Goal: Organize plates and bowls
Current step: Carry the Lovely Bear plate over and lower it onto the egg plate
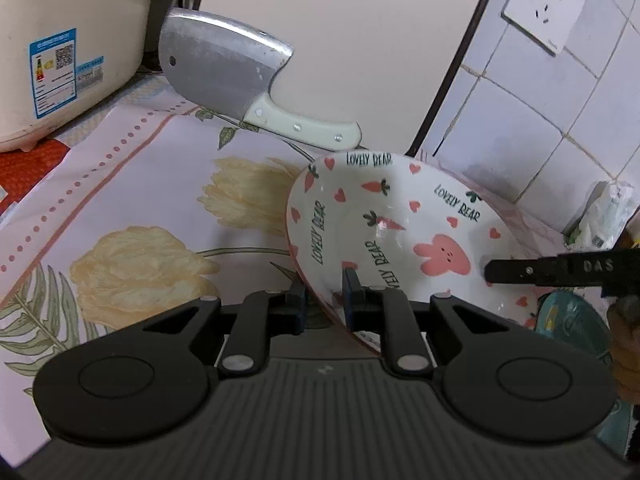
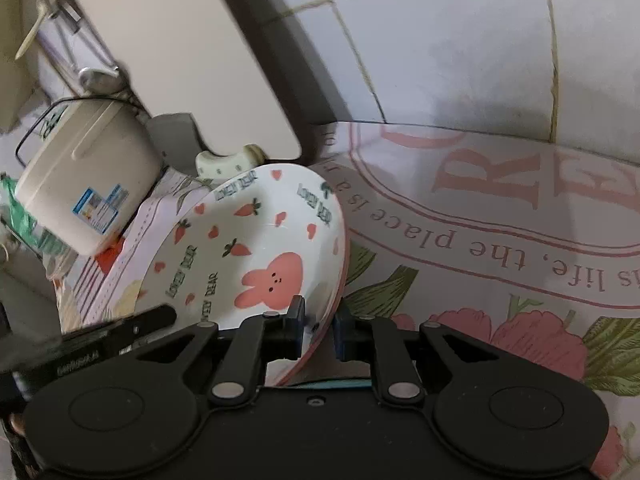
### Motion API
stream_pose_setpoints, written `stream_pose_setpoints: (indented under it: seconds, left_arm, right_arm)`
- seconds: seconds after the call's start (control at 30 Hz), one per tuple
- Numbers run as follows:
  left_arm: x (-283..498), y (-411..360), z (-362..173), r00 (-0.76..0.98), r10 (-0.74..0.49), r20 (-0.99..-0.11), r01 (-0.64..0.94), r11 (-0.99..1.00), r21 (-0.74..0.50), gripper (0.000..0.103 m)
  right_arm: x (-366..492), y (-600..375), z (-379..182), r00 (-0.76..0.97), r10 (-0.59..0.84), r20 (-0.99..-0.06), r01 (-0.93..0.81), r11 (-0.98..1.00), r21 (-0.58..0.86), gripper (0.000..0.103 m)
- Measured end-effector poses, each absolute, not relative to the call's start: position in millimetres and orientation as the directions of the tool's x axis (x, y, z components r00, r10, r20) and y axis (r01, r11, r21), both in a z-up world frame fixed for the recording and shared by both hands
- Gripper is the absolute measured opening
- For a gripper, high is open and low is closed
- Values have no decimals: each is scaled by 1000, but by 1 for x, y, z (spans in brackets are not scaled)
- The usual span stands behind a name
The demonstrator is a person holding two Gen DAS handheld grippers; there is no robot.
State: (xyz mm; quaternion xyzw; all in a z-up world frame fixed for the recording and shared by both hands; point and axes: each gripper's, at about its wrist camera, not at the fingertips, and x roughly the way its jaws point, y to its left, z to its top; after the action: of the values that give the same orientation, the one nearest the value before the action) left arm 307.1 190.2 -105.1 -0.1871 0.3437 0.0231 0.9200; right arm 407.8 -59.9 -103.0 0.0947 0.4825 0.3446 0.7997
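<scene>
**A:** Bowl (image 1: 400, 232) first: where is it?

**B:** Centre right of the left wrist frame, tilted above the counter (image 1: 132, 184), white with pink rabbits, hearts, carrots and "LOVELY BEAR" lettering. The left tool (image 1: 324, 294) pinches its near rim, one finger inside and one outside.

**A:** And the right tool?

**B:** The right tool (image 2: 318, 330) clamps the bowl's rim at lower centre of its own frame. A teal dish (image 1: 568, 320) shows at the lower right of the left view.

**A:** Anything else nearby?

**B:** A cleaver (image 1: 240, 84) leans at upper centre, a cream rice cooker (image 1: 68, 40) sits upper left, and a wall socket (image 1: 544, 4) upper right.
</scene>
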Motion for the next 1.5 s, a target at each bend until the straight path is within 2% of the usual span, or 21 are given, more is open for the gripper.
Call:
stream_pose_setpoints:
  seconds: [0.4, 0.9, 1.17, 1.5]
  left_arm:
    - [266, 187, -65, 809, -58, -585, -144, 945, -293, 16]
    - [182, 143, -7, 832, -129, -539, -29, 961, -276, 16]
    - [156, 111, -7, 819, -184, -544, 31, 960, -279, 16]
    - [158, 81, -20, 793, -229, -565, 81, 958, -275, 16]
  right_arm:
    - [366, -67, -59, 357, 665, -656, -521, 725, 451, 20]
    - [274, -123, 5, 434, 659, -614, -531, 738, 417, 21]
    - [236, -161, 9, 450, 635, -628, -494, 763, 417, 22]
    - [220, -191, -4, 469, 598, -650, -440, 796, 415, 22]
